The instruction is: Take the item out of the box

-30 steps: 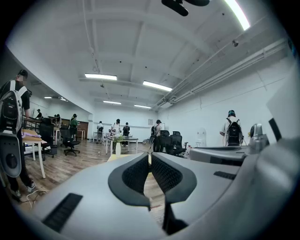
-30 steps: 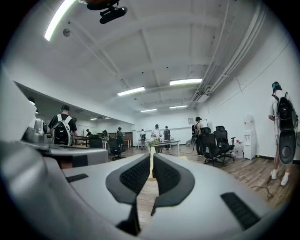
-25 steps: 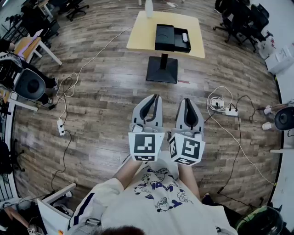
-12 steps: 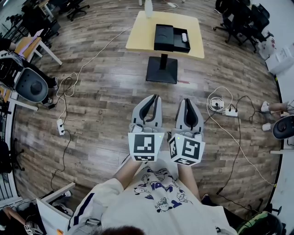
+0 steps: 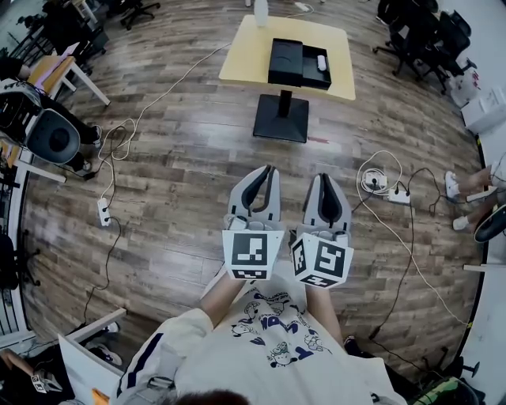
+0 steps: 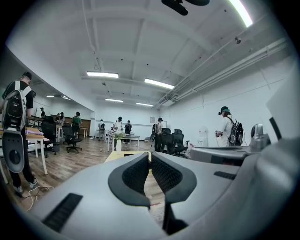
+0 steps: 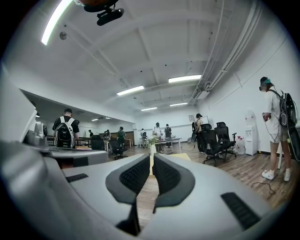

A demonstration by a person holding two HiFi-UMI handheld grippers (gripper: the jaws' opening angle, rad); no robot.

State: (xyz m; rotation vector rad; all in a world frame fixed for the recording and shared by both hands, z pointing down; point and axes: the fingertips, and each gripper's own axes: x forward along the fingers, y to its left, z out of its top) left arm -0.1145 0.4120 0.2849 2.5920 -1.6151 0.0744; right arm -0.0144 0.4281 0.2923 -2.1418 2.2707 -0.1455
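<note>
- The left gripper [image 5: 268,169] and the right gripper [image 5: 325,177] are held side by side over the wooden floor [image 5: 182,166], just in front of the person's white printed shirt [image 5: 273,332], both pointing toward the table.
- In the left gripper view, the left gripper's [image 6: 150,154] dark pads meet at the tips with only a thin slit behind them, and nothing is between them.
- In the right gripper view, the right gripper [image 7: 151,157] is the same: jaws together and empty.
- The yellow table [image 5: 245,59] stands on a black foot [image 5: 281,119], well apart from both grippers.
- A black box [image 5: 286,59] lies open near the middle of the table, reaching toward its right edge.
- A small white item [image 5: 320,62] lies in the right part of the box.
- A white bottle [image 5: 261,11] stands at the table's far edge.
- Cables run across the floor, with a power strip [image 5: 103,212] on the left and another power strip [image 5: 397,194] on the right.
- Other people stand at desks in the background of both gripper views.
</note>
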